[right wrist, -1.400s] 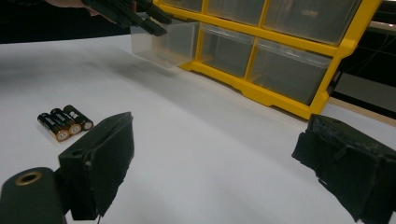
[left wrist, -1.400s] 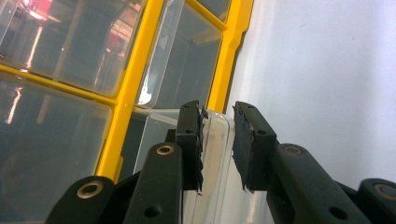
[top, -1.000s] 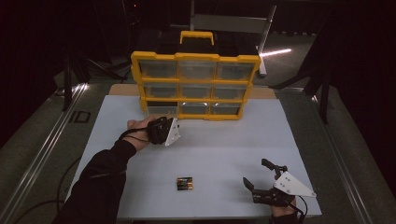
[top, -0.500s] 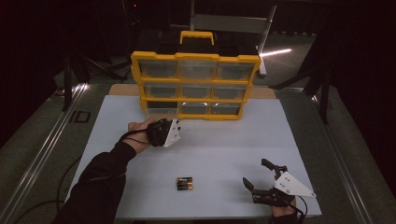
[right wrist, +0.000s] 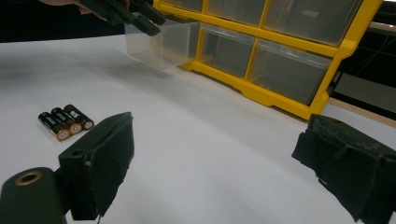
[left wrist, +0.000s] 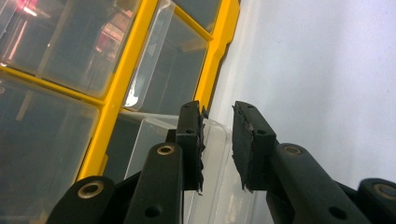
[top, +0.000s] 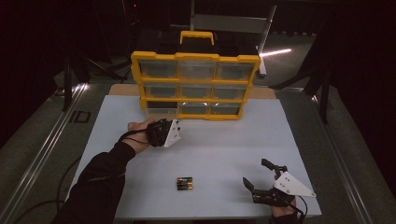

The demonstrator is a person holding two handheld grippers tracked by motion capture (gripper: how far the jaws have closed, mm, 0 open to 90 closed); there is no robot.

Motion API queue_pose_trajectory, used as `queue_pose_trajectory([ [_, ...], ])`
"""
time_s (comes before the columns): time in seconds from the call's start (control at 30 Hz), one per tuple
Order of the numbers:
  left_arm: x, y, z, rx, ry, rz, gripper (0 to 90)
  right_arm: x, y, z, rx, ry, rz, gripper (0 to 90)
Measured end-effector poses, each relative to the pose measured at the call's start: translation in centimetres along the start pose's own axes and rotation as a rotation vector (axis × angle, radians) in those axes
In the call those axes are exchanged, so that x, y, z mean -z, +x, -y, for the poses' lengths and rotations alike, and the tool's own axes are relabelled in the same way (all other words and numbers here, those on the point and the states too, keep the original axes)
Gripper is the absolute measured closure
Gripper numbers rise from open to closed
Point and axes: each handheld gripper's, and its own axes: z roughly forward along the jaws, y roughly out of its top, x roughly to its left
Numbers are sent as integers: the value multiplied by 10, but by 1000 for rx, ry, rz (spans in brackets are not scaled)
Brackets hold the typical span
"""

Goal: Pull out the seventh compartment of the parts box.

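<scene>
So the left hand-held gripper (top: 173,133) sits right up against the bottom-left corner of the yellow drawer organizer (top: 195,86), and it's got hold of the clear plastic drawer (right wrist: 161,43) from that bottom-left slot. In the left gripper view its two black jaws stand close together, with the drawer's thin front wall (left wrist: 217,140) running up between them; the left pad is on the wall, and the right pad looks a hair off it, so call it a narrow pinch on the lip. From the right gripper view, that drawer is pulled partway out of the organizer, tilted a bit, with the far gripper's jaws clamped on its top front edge.

The right hand-held gripper (top: 258,179) is down at the near right part of the white table (top: 224,149), well apart from the organizer. Its jaws are spread wide with nothing between them, just bare table ahead.

Three AA batteries (top: 184,183) lie side by side on the table, touching each other, off to the left of the right hand-held gripper and on the near side of the left one, well apart from the drawer. In the right gripper view the batteries (right wrist: 65,121) sit just beyond its left jaw. The other drawers in the organizer are all pushed in.
</scene>
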Motion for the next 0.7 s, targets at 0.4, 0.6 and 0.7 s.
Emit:
queue_pose_trajectory([
  [0.4,-4,1,-8,-8,-23,35,881,1,0,-1,3,-5,4,94],
  [0.6,-3,1,-6,44,-22,43,617,2,0,-1,4,-6,3,94],
  [0.7,2,4,-4,93,-29,56,528,1,-1,0,2,-3,3,94],
])
